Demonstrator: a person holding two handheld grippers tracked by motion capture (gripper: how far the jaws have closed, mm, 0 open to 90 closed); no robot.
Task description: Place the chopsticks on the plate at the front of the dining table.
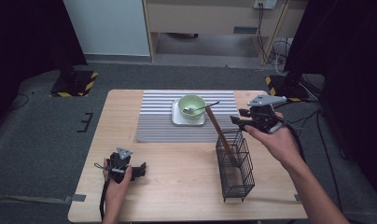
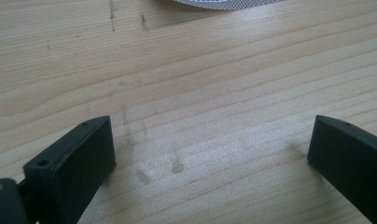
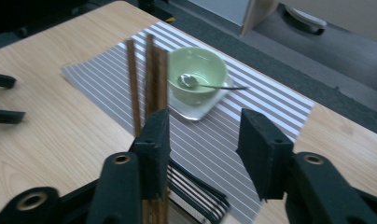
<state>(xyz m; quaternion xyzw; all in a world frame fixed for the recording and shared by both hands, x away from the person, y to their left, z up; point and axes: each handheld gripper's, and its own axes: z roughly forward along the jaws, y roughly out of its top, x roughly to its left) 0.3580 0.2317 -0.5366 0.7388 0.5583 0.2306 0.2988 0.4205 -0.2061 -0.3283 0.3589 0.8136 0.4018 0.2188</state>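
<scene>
Several brown chopsticks point(image 1: 221, 135) lean upright in a black wire basket point(image 1: 235, 163) at the right of the wooden table point(image 1: 177, 186). My right gripper point(image 1: 235, 119) hovers just right of their tops. In the right gripper view its jaws point(image 3: 203, 140) stand apart with nothing between them, and the chopsticks point(image 3: 149, 70) rise behind the left jaw, above the basket point(image 3: 196, 191). My left gripper point(image 1: 142, 170) rests low at the front left, open over bare wood point(image 2: 210, 149). It is also at the left edge of the right gripper view point(image 3: 4, 98).
A green bowl point(image 1: 192, 106) holding a metal spoon point(image 1: 203, 108) sits on a white square plate point(image 1: 177, 119) on a grey striped placemat point(image 1: 154, 121) at the table's far middle. Dark floor surrounds the table.
</scene>
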